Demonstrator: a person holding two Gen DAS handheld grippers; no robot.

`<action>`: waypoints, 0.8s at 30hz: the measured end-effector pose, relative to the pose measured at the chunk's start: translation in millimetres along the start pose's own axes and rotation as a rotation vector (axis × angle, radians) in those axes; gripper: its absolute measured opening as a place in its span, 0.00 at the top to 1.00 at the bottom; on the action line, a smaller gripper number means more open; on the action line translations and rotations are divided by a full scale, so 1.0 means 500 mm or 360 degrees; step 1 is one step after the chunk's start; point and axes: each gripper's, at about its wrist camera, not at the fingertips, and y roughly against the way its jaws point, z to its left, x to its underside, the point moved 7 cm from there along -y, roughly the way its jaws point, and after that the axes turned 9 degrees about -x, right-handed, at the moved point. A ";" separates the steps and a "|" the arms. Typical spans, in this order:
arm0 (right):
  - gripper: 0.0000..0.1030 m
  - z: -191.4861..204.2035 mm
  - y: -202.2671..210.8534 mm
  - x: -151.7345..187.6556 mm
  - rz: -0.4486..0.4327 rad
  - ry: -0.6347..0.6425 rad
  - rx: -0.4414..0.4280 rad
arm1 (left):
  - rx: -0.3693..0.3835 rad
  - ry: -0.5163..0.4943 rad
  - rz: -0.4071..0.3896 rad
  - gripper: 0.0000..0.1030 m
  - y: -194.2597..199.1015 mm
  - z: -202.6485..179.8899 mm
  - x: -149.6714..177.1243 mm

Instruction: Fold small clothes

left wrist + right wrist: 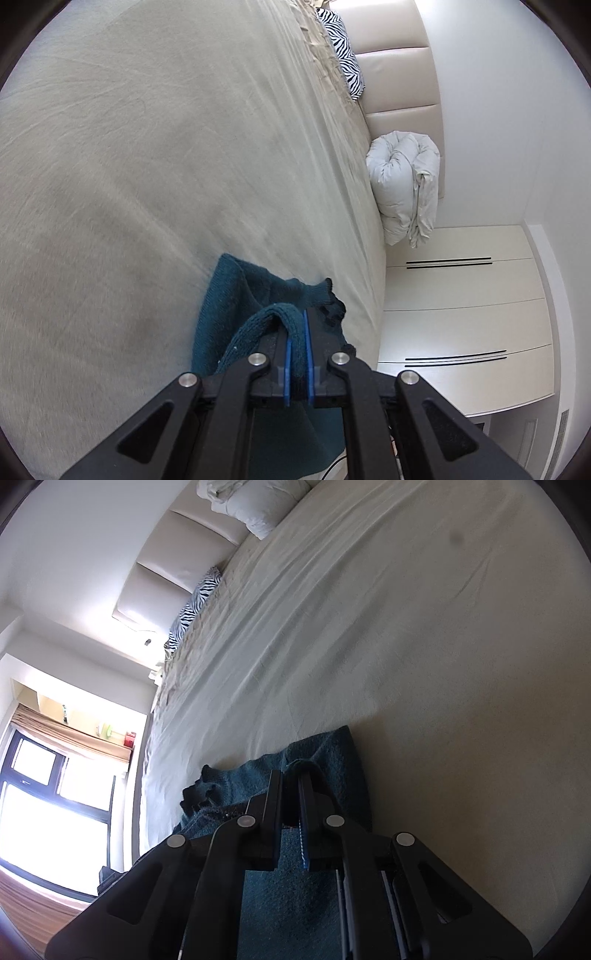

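A teal knitted garment lies bunched near the edge of a bed covered in a pale beige sheet; its ribbed hem rises in a thick fold from the sheet. The left gripper has its blue-padded fingers pressed together on that fold — the knit fills the narrow gap between the pads. In the right wrist view the same garment spreads under the right gripper, whose fingers stand nearly closed with a lump of the teal knit pinched at their tips.

Outward: a rolled white duvet sits at the head of the bed against a padded cream headboard, with a zebra-print pillow beside it. White drawers stand by one side — a bright window with a tan blind by the other.
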 end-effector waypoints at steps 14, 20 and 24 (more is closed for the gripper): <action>0.56 -0.012 -0.028 -0.012 -0.0083 -0.0068 -0.0049 | -0.0053 -0.0060 -0.0118 0.45 0.045 0.009 0.006; 0.40 -0.001 -0.003 -0.019 -0.0167 -0.0035 -0.0029 | -0.0132 -0.0163 -0.0126 0.45 0.051 0.026 0.068; 0.40 0.031 0.001 0.019 -0.0087 0.0178 0.0082 | -0.0206 -0.0233 -0.0144 0.45 0.059 0.042 0.105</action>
